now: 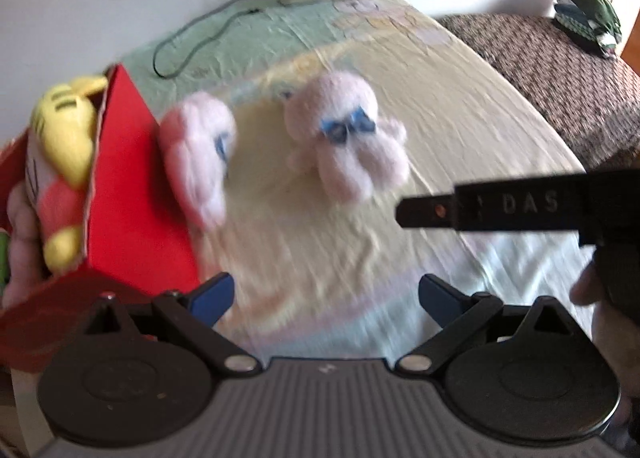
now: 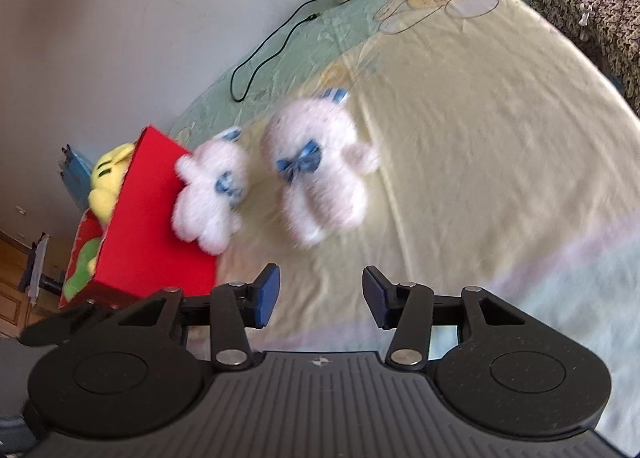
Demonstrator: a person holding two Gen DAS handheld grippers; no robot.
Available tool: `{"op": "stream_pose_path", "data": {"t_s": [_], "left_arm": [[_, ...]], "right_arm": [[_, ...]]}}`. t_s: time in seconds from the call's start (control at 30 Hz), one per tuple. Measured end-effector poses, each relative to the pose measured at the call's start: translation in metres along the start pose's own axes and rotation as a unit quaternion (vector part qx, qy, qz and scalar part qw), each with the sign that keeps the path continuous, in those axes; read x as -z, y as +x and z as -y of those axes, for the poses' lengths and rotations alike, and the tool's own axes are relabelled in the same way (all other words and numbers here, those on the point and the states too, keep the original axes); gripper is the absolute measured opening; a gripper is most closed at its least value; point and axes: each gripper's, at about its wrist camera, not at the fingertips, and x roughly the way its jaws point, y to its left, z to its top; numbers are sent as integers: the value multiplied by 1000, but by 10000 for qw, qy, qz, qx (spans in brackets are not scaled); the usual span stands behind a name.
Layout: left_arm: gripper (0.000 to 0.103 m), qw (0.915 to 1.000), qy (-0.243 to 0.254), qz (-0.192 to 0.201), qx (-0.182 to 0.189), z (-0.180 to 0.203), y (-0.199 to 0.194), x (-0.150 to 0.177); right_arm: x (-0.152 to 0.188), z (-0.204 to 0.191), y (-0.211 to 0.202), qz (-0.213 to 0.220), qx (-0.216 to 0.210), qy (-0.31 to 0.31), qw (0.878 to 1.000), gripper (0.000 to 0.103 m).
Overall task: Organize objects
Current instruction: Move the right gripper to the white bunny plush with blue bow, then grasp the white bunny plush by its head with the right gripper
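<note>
A pale yellow bedsheet (image 2: 460, 145) fills both views, a red box (image 2: 156, 225) holding a yellow plush (image 2: 108, 181) sits at left, two pink plush bunnies (image 2: 320, 169) (image 2: 212, 193) lie mid-frame, and below them the left gripper (image 1: 326, 298) gapes wide while the right gripper (image 2: 320, 296) stands narrower, both empty.

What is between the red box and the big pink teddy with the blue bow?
The smaller pink plush teddy lies there, leaning on the red cardboard box, beside the bigger pink plush teddy. The right wrist view shows it best.
</note>
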Motion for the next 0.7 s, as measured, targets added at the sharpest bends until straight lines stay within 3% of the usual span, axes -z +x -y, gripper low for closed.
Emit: {"op": "stream_pose_path", "data": {"t_s": [0.17, 0.47, 0.7], "left_arm": [[97, 9999, -15, 97, -116, -3, 14, -22], [92, 9996, -149, 225, 32, -11, 46, -58], [88, 9996, -124, 205, 149, -15, 68, -78]], "right_arm": [[-13, 11, 7, 33, -65, 161, 9998, 50], [-45, 7, 20, 324, -20, 40, 9995, 50], [-61, 6, 45, 290, 36, 21, 9996, 51]]}}
